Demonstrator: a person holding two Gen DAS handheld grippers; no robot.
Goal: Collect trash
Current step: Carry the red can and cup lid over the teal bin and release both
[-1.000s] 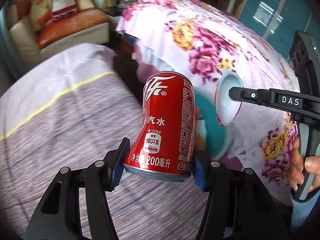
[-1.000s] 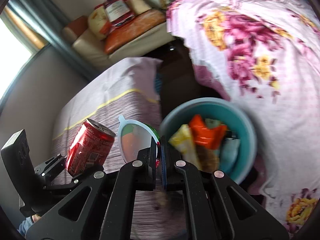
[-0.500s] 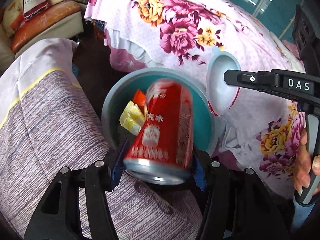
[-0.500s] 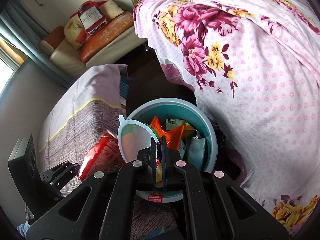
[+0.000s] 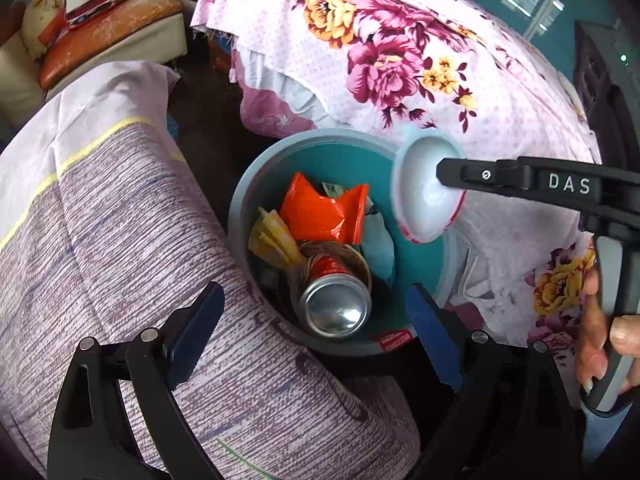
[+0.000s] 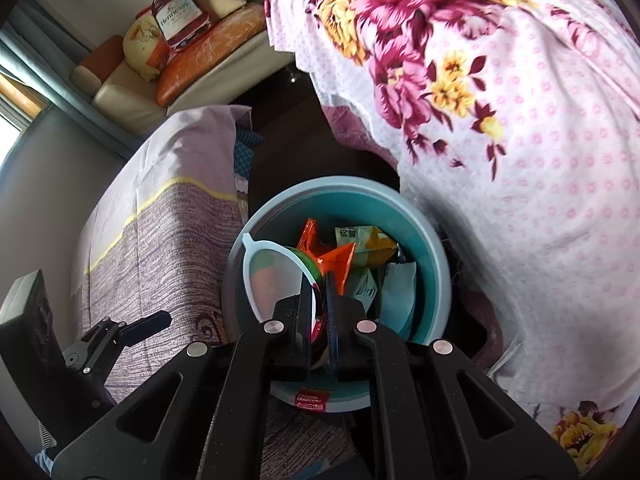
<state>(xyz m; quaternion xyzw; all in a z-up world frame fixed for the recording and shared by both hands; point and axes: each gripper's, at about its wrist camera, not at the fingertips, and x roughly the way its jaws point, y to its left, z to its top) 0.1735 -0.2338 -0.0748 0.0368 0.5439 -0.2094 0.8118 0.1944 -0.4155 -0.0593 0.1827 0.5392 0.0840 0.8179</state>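
Drop step: my left gripper [image 5: 316, 336] jaws opening, empty; can [image 5: 334, 300] lies in bin [image 5: 320, 140]. My right gripper [image 6: 320, 292] pinches plastic lid [image 6: 276, 276] over bin; next, release lid.

A floral pink bedspread [image 5: 400, 48] draped the bed at the upper right. A purple striped cover [image 5: 100, 220] with a yellow line lay at the left. Beyond, an orange cushion [image 6: 216, 40] and a Hennessy-printed pillow [image 6: 176, 16] rested on a cream sofa [image 6: 128, 96].
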